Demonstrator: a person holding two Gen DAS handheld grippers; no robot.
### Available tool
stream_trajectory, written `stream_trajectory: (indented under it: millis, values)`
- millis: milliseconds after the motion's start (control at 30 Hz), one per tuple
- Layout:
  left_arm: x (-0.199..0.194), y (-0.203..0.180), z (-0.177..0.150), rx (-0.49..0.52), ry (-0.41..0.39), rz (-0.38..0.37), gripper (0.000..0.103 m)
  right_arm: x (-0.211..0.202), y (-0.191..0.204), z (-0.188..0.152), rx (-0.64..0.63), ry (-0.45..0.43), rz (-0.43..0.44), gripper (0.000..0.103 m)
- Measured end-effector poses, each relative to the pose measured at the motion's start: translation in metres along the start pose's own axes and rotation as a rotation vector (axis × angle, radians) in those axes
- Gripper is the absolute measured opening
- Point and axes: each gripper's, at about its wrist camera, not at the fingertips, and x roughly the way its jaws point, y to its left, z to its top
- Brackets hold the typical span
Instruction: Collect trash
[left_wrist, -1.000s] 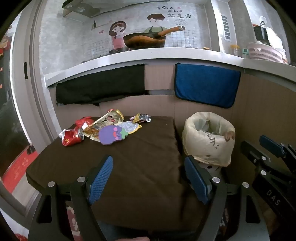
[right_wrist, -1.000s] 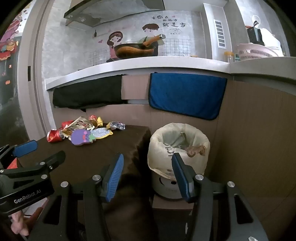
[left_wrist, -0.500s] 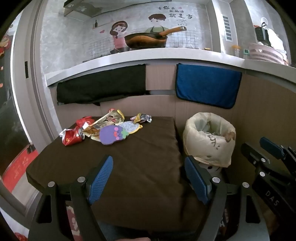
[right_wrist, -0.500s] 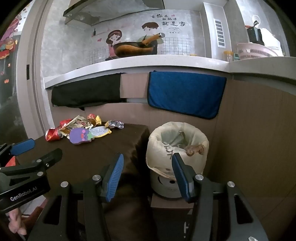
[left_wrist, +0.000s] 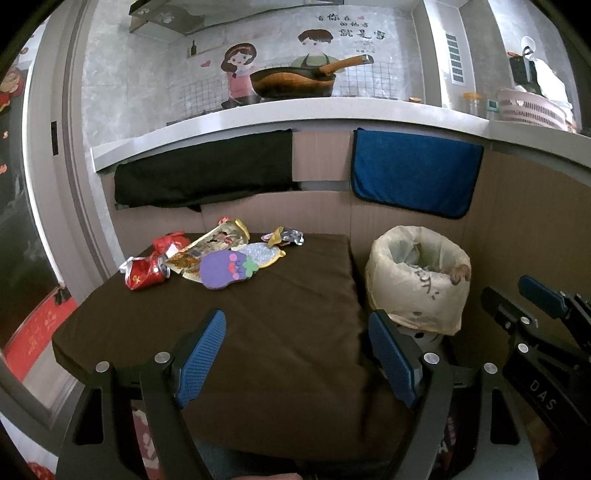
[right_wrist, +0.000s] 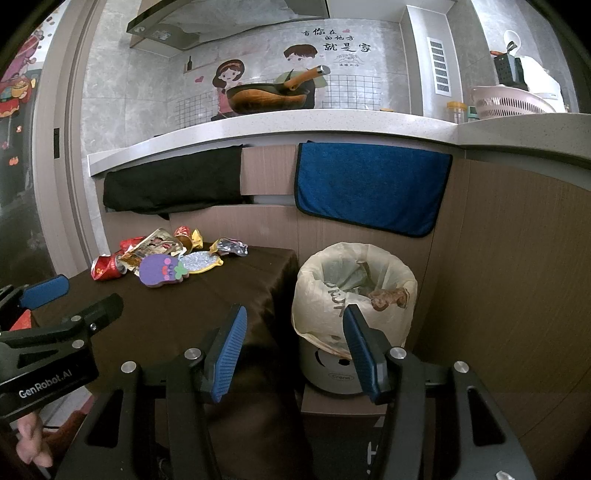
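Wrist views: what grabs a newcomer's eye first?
The bright trash pile at the far left of the brown tabletop, with its crushed red can and purple wrapper. Next, the bag-lined bin on the floor to the table's right, already holding scraps.

Both wrist views face forward, sharing table (left_wrist: 295, 302), bin (right_wrist: 354, 295).
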Motion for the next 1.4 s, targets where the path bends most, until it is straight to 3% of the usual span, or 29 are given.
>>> stream_trajectory:
  millis: [1400]
  values:
    - [-0.0033,0.003,-0.0028,-0.006,0.001,-0.001,0.08,0.0022,-0.0026,-0.0043,-0.001,0.007,0.003,0.052]
